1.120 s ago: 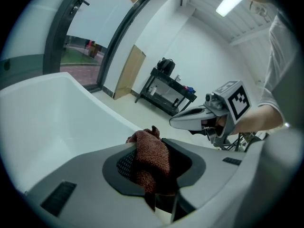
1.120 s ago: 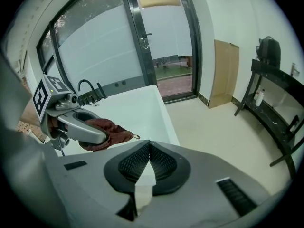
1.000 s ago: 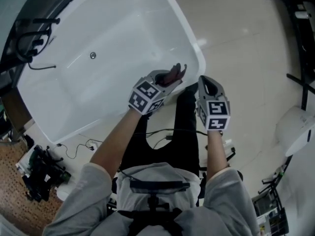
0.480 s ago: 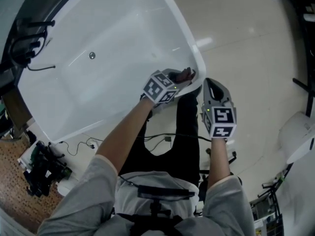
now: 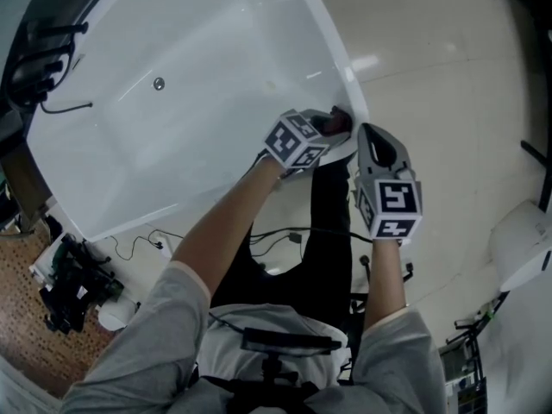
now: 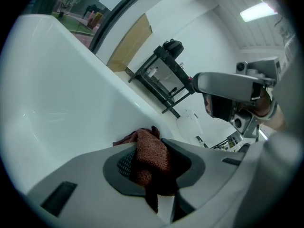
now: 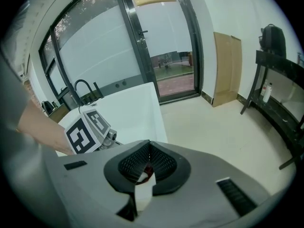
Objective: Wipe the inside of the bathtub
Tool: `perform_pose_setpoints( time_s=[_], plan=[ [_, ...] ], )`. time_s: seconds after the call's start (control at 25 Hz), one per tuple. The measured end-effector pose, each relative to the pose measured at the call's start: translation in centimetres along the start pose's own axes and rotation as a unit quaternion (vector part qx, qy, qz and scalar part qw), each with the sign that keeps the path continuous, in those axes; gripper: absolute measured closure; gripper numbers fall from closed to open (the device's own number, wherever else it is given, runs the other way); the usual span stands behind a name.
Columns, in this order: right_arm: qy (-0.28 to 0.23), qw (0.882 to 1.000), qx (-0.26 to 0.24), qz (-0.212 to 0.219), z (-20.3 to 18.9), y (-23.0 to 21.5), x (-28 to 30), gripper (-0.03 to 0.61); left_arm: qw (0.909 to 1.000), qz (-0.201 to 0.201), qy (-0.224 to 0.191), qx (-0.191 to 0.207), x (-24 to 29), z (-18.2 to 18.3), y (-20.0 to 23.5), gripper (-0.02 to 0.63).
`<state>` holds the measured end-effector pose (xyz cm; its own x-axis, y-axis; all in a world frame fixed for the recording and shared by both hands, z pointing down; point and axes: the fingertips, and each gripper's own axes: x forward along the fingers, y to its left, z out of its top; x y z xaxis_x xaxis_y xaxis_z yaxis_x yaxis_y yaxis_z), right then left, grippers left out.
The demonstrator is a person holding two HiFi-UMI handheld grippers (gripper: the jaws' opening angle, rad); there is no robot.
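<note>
The white bathtub (image 5: 172,145) fills the left side of the head view, with its drain (image 5: 159,84) toward the far end. At the rim of its right corner, the left gripper (image 5: 332,128) has its jaws clamped on a reddish-brown cloth (image 6: 151,156). Just beside it on the right, the right gripper (image 5: 373,136) is over the floor (image 5: 448,76), jaws together and holding nothing.

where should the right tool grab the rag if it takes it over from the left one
Grip the bunched tuft of the rag poking out past the tips of the left tool, by the bathtub wall near the rim; the rest is clamped in those jaws. The right tool sits outside the rim, jaws shut, so it would likely open and come in over the rim.
</note>
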<state>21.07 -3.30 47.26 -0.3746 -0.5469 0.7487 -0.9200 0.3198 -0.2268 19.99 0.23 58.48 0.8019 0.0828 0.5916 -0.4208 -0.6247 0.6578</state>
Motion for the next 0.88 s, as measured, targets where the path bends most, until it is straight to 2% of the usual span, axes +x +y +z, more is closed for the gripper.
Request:
perform_pose_setpoints(
  time_s=[0.24,0.52,0.64,0.88],
  plan=[
    [-0.01,1.0,-0.009,0.016,1.0,0.2,1.2,0.577,0.9995,-0.019,-0.017,-0.017,0.7,0.0,1.0,0.514],
    [-0.005,0.999,-0.035,0.038,2.1,2.4,4.1,0.577,0.9993,-0.016,-0.02,-0.028,1.1,-0.4,2.9,0.514],
    [-0.007,0.999,-0.032,0.039,2.7,3.1,5.5,0.577,0.9986,-0.015,-0.026,-0.045,1.4,-1.1,3.8,0.514],
    [-0.009,0.999,-0.028,0.041,3.2,3.7,7.6,0.577,0.998,-0.017,-0.035,-0.05,1.9,-1.8,5.7,0.514]
  ],
)
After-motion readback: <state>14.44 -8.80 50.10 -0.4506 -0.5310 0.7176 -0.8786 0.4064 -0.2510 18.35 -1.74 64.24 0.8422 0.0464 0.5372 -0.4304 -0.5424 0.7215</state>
